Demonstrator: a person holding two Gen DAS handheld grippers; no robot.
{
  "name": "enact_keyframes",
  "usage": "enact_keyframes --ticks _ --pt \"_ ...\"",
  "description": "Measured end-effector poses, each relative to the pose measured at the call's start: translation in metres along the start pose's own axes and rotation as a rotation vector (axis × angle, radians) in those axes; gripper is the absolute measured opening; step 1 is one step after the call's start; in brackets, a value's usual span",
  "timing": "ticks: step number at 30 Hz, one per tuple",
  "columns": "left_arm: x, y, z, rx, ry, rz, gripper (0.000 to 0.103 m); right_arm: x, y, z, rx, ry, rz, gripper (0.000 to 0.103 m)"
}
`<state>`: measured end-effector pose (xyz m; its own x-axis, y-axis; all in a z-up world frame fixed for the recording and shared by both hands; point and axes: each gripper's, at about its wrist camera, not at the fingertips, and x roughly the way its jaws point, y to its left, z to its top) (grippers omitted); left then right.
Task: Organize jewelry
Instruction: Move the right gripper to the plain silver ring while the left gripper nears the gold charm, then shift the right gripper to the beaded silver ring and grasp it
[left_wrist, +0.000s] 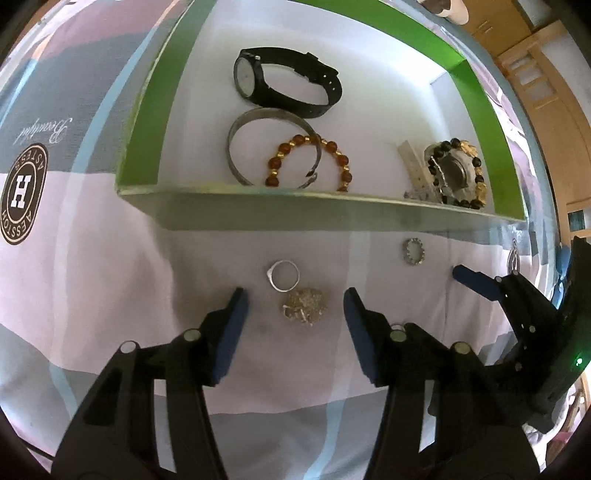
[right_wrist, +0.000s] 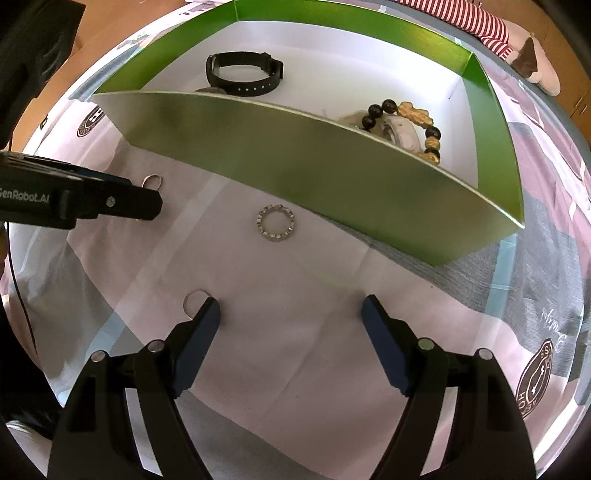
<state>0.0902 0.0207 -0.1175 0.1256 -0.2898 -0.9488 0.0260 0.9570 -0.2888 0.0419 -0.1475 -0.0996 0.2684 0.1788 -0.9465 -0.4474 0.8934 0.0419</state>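
Observation:
In the left wrist view my left gripper (left_wrist: 295, 310) is open just above the cloth. A crumpled gold chain (left_wrist: 303, 306) lies between its fingers, and a plain silver ring (left_wrist: 282, 275) sits just beyond it. A studded ring (left_wrist: 413, 251) lies further right. Another small ring (left_wrist: 397, 326) peeks from behind the right finger. The green box (left_wrist: 332, 206) holds a black watch (left_wrist: 284, 83), a silver bangle (left_wrist: 273, 147), an amber bead bracelet (left_wrist: 310, 158) and a black-and-gold bracelet (left_wrist: 454, 173). My right gripper (right_wrist: 290, 306) is open and empty, short of the studded ring (right_wrist: 276, 222).
The box's near wall (right_wrist: 295, 155) stands between both grippers and the jewelry inside. The left gripper (right_wrist: 155, 201) reaches in from the left of the right wrist view. A small ring (right_wrist: 195, 297) touches the right gripper's left finger. Printed cloth (left_wrist: 74, 258) covers the surface.

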Motion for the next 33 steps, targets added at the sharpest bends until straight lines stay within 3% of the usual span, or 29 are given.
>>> enact_keyframes --ticks 4,7,8,12,14,15,18,21,26,28,30,31,33 --pt "0.0 -0.003 -0.005 0.069 0.051 0.088 0.042 -0.001 -0.004 -0.002 0.001 0.002 0.005 0.08" --pt "0.003 -0.008 -0.007 0.085 0.049 0.128 0.014 -0.001 -0.004 -0.003 -0.004 0.003 0.0 0.08" --pt "0.001 -0.008 -0.006 0.088 0.043 0.147 0.013 -0.002 -0.003 -0.003 -0.004 0.003 0.0 0.08" --pt "-0.012 -0.009 -0.003 0.092 0.012 0.158 0.019 -0.002 -0.001 -0.003 0.003 0.005 0.008 0.08" --pt "-0.02 -0.011 -0.001 0.099 -0.023 0.15 0.045 -0.004 -0.004 -0.002 0.01 0.0 0.013 0.08" --pt "-0.021 -0.012 0.0 0.101 -0.037 0.147 0.049 -0.006 -0.006 -0.002 0.014 -0.008 0.017 0.08" --pt "-0.024 -0.01 0.002 0.088 -0.057 0.123 0.05 -0.019 -0.011 0.001 0.038 -0.077 0.027 0.079" --pt "-0.012 -0.008 0.003 0.057 -0.035 0.089 0.046 -0.031 -0.01 0.003 0.039 -0.191 0.031 0.07" --pt "0.004 -0.013 -0.001 0.053 0.0 0.086 0.046 -0.023 0.0 0.006 0.025 -0.254 0.034 0.065" --pt "0.002 -0.011 -0.003 0.054 -0.001 0.086 0.046 -0.006 -0.003 0.013 0.033 -0.233 0.043 0.053" --pt "-0.001 -0.006 -0.004 0.047 -0.003 0.084 0.047 0.004 0.002 0.017 0.045 -0.227 0.035 0.049" --pt "-0.002 -0.004 -0.004 0.045 -0.004 0.083 0.047 0.003 0.002 0.016 0.041 -0.238 0.033 0.036" --pt "-0.005 0.001 -0.005 0.042 -0.004 0.078 0.046 0.0 0.005 0.018 0.018 -0.223 0.041 0.021"
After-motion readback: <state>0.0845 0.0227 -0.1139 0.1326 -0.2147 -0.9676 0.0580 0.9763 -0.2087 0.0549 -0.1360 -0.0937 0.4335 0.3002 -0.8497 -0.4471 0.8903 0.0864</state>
